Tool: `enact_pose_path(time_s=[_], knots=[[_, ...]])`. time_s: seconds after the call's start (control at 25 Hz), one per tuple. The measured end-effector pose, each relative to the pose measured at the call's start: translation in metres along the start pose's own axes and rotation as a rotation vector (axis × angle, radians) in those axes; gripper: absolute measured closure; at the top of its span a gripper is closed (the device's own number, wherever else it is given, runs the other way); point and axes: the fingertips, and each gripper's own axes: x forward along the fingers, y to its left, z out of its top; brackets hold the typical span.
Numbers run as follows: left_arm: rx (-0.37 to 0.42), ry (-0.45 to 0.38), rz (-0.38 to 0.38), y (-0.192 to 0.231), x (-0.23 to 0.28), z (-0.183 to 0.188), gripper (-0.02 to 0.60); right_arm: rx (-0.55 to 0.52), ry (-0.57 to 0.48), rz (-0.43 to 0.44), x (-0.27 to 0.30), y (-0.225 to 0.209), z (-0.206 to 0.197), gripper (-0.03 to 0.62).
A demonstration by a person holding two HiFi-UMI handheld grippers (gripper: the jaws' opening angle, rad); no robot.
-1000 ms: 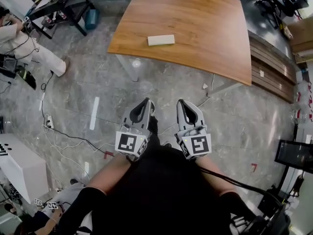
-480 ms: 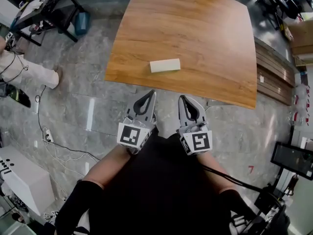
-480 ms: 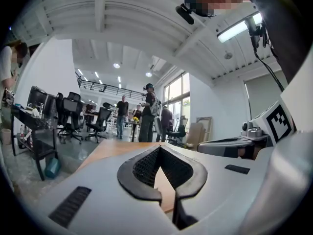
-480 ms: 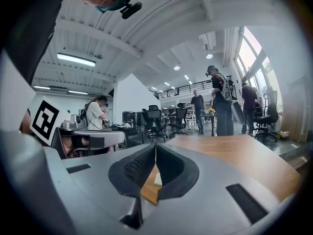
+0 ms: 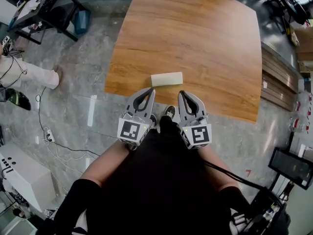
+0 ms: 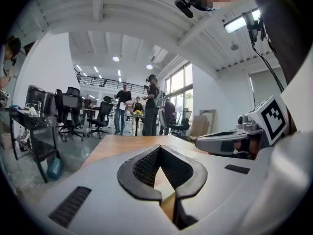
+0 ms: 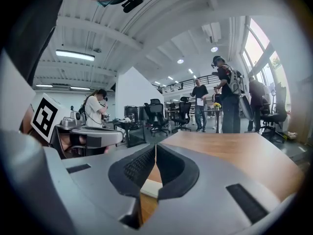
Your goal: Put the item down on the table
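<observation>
A pale, flat rectangular block (image 5: 167,79) lies on the wooden table (image 5: 195,33) close to its near edge. My left gripper (image 5: 149,91) and right gripper (image 5: 181,94) are side by side just short of that edge, their tips pointing at the block from either side. Both are shut and hold nothing. In the left gripper view the shut jaws (image 6: 160,148) point along the tabletop. The right gripper view also shows its tips (image 7: 155,146) meeting, and a piece of the block (image 7: 149,187) shows through the loop below them.
A black desk (image 5: 44,6) and a person in white (image 5: 24,72) are at the left, with cables (image 5: 54,141) on the stone floor. A white cabinet (image 5: 22,177) stands lower left, wooden planks (image 5: 281,77) at the right. Standing people (image 7: 227,94) and office chairs (image 6: 71,111) lie beyond the table.
I have moved closer to the table: it and the block have come nearer in the head view. The grippers' tips now reach its near edge. Both grippers stayed shut.
</observation>
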Motion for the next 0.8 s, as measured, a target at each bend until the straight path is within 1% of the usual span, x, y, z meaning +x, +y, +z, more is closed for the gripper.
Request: enact_pose_path(time_s=[0.12,0.2,0.4,0.52,0.6,0.68,0.8], knots=[[0.02,0.021,0.024,0.011,0.023,-0.009,0.577,-0.025,0.036,0.06,0.024,-0.01,-0.013,0.579],[0.033,0.038,0.033,0.016,0.037,-0.018,0.577,-0.067,0.077,0.115,0.04,-0.015,-0.025,0.579],[0.042,0.082,0.06,0.028,0.062,-0.039,0.577,-0.177,0.207,0.258,0.076,-0.021,-0.066,0.577],[0.021,0.102,0.074,0.04,0.071,-0.048,0.577,-0.261,0.313,0.343,0.095,-0.015,-0.099,0.569],[0.009,0.119,0.072,0.049,0.075,-0.054,0.577,-0.33,0.396,0.421,0.108,-0.007,-0.123,0.453],[-0.001,0.138,0.062,0.059,0.083,-0.06,0.577,-0.433,0.475,0.494,0.122,-0.005,-0.146,0.409],[-0.017,0.159,0.041,0.067,0.09,-0.064,0.577,-0.609,0.583,0.609,0.133,-0.003,-0.177,0.376]])
